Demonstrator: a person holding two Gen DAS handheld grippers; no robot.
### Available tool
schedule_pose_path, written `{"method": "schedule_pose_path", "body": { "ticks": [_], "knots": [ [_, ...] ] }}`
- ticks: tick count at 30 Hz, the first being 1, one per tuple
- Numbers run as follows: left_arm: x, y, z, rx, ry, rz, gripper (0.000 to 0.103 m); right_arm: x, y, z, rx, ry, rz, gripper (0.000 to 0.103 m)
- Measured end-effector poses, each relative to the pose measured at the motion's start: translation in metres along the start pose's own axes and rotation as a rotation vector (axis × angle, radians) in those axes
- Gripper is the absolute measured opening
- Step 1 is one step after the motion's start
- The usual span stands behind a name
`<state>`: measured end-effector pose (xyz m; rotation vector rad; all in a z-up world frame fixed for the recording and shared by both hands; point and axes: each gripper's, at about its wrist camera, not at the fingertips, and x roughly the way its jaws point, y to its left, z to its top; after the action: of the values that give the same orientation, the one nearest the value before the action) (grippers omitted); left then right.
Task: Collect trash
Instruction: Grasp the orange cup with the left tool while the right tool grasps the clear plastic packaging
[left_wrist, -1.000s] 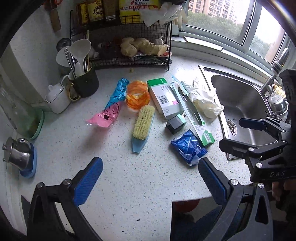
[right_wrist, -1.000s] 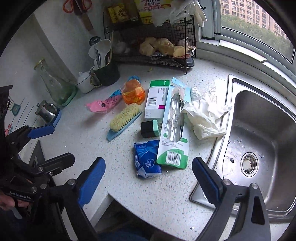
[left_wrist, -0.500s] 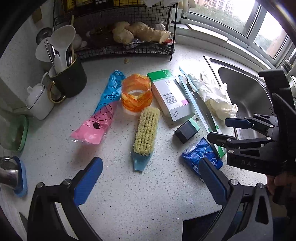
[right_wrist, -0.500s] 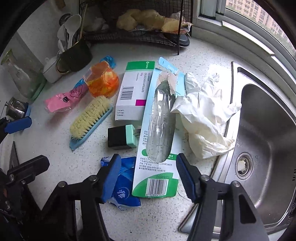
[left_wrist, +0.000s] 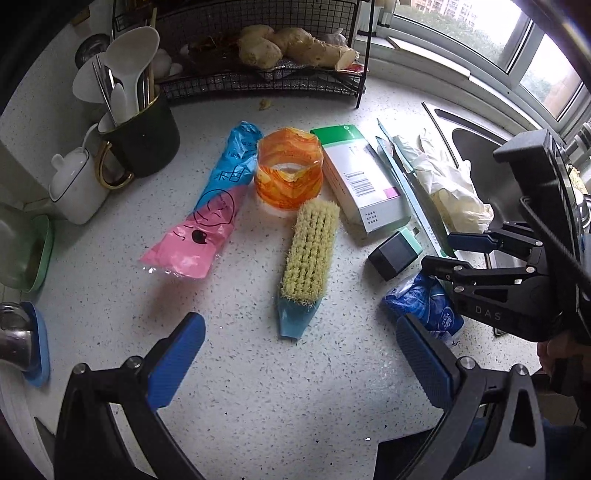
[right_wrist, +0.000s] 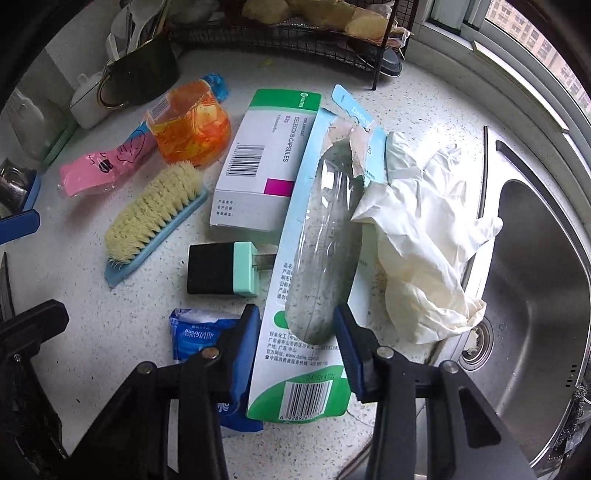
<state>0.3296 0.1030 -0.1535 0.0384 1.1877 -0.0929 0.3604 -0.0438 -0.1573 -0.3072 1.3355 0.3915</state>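
Observation:
A long toothbrush blister pack (right_wrist: 314, 229) lies on the speckled counter, its lower end between the fingers of my right gripper (right_wrist: 295, 314). The jaws are closing on it, pointing steeply down, and the pads stand at the card's two edges without a firm squeeze. A blue tissue packet (right_wrist: 195, 332) lies just left of that gripper, and crumpled white gloves (right_wrist: 424, 240) lie to its right. My left gripper (left_wrist: 300, 321) hangs open over bare counter, nothing between its fingers, with the scrub brush (left_wrist: 310, 251) just ahead. The left wrist view shows the right gripper (left_wrist: 441, 251) at the right.
A medicine box (right_wrist: 266, 162), an orange plastic cup (right_wrist: 192, 125), a pink and blue bag (left_wrist: 210, 214) and a black and green plug (right_wrist: 221, 273) lie around. The sink (right_wrist: 535, 258) is at the right. A wire rack (left_wrist: 258, 55), utensil mug (left_wrist: 140, 136) and white pot (left_wrist: 74, 184) stand behind.
Both grippers have come down and closer to the counter. The right jaws have narrowed from wide open until they flank the blister pack's lower end. The left jaws stayed open.

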Motion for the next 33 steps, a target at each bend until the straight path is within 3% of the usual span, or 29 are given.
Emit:
{"method": "schedule_pose_path", "body": {
  "ticks": [1, 2, 7, 13, 24, 33],
  "knots": [
    [0.000, 0.000, 0.000, 0.000, -0.001, 0.001, 0.102, 0.002, 0.002, 0.002, -0.002, 0.002, 0.001, 0.036],
    [-0.001, 0.000, 0.000, 0.000, -0.003, 0.002, 0.102, 0.003, 0.002, 0.005, 0.000, 0.009, 0.013, 0.026],
    [-0.006, 0.002, 0.001, 0.001, -0.007, -0.003, 0.102, -0.002, -0.005, 0.003, 0.042, -0.010, 0.071, 0.024],
    [-0.013, 0.004, 0.013, 0.019, -0.033, 0.019, 0.102, -0.034, -0.012, 0.000, 0.085, -0.090, 0.100, 0.011],
    [-0.015, 0.013, 0.058, 0.041, -0.071, -0.002, 0.102, -0.063, -0.035, 0.001, 0.171, -0.184, 0.135, 0.008],
    [0.041, 0.017, 0.105, 0.118, -0.011, -0.002, 0.102, -0.055, -0.039, 0.009, 0.237, -0.174, 0.144, 0.008]
  ]
}}
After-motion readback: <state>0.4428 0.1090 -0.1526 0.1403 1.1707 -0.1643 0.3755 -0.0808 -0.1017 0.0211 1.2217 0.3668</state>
